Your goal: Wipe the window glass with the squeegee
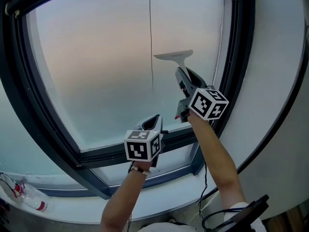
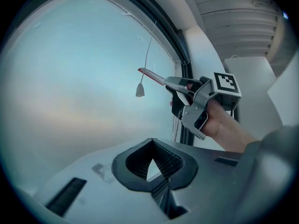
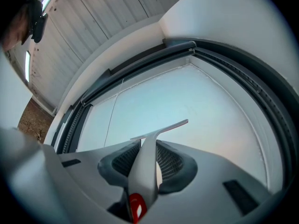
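**Q:** Far left, anything relevant?
**A:** A plastic bottle [image 1: 26, 197] lies on the sill [image 1: 72, 208], well apart from the work area. Not a task item; ignore.

**Q:** Pane cond.?
**A:** The window glass [image 1: 96, 66] looks frosted or misted edge to edge inside its dark frame [image 1: 46, 117]. No wiped lane can be made out, so judge the job as early. A thin pull cord [image 1: 150, 33] hangs down the pane's middle (its end weight [image 2: 140, 90] shows in the left gripper view, just beside the blade).

**Q:** Left gripper?
**A:** The left gripper [image 1: 155, 118] sits low by the frame's bottom member. Jaw tips are closed together with nothing between them. Prob. parked there to keep clear of the stroke path.

**Q:** Squeegee posn?
**A:** The squeegee [image 1: 174, 56] is up in the pane's right half, blade roughly level, just right of the cord. The right gripper [image 1: 187, 77] has its jaws clamped on the handle, which runs straight out between them. That grip presents the blade square-on to the glass, ready for a downward pull. Blade-to-glass contact: cannot confirm.

**Q:** Risk?
**A:** The blade's left end may snag the cord; keep strokes right of it.
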Available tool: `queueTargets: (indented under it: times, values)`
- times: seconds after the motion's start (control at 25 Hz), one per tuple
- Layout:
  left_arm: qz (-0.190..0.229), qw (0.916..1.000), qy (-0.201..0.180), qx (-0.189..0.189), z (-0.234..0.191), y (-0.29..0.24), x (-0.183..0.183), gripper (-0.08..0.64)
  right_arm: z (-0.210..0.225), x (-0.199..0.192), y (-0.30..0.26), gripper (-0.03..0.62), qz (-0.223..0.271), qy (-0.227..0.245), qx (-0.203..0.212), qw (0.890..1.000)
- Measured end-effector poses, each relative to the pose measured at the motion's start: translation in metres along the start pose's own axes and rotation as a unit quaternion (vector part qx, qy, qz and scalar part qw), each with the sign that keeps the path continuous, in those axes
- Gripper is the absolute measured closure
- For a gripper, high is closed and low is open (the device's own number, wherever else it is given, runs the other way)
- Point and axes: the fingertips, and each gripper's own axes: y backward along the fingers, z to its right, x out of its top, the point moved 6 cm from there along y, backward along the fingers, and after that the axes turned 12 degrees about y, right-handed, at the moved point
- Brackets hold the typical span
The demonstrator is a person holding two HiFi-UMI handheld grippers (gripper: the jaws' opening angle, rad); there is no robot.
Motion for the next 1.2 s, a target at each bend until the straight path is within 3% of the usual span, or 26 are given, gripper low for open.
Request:
queueTargets:
  times: [0.72,1.2]
  values:
    - [-0.029,0.9983,0.035,0.035,-0.046,0.007,-0.043,0.56,-0.018,-0.13,0.07,0.501,-0.063,-0.04,-0.01,0.997]
    - [-0.052,0.9962,0.05,0.048,-0.061,0.005,-0.072,0.56,-0.026,-0.227,0.125,0.5,-0.127,-0.094,-0.026,0.987]
